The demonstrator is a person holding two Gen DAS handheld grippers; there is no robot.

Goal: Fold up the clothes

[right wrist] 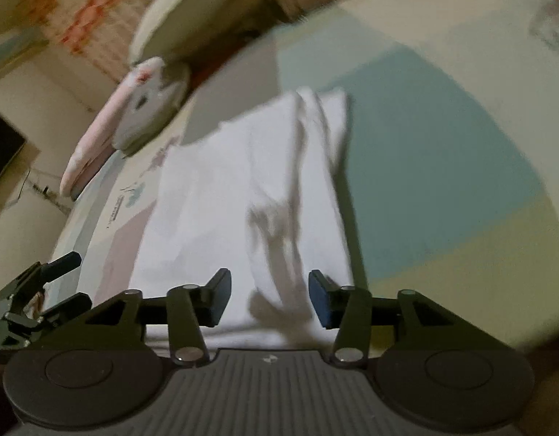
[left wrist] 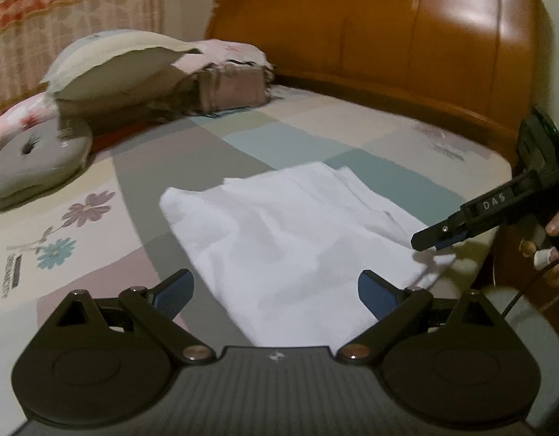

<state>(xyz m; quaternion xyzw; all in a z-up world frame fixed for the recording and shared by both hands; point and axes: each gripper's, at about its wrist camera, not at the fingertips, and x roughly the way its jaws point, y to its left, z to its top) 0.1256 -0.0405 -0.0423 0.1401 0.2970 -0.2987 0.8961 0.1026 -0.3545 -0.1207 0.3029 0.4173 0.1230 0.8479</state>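
Bedroom walls and a patterned curtain (left wrist: pixel 72 3) close the far side, with a wooden headboard (left wrist: pixel 406 25) rising behind the bed (left wrist: pixel 192 149); its patchwork cover of grey, teal, cream and flower squares fills most of both views; at the head of the bed a heap of pillows (left wrist: pixel 108 69) lies against the curtain side, and a round grey cushion (left wrist: pixel 36 163) rests just below that heap; near the foot edge of the bed a white garment (left wrist: pixel 279 225) lies partly folded and flat on the cover, one layer doubled over toward the headboard; the left gripper (left wrist: pixel 275 296) hovers over the garment's near edge, jaws spread wide and empty; the right gripper (right wrist: pixel 269 298) hangs over the garment's other near corner, jaws apart and released, cloth below them but not pinched; a hand (left wrist: pixel 555 247) grips its handle beside the bed's edge.
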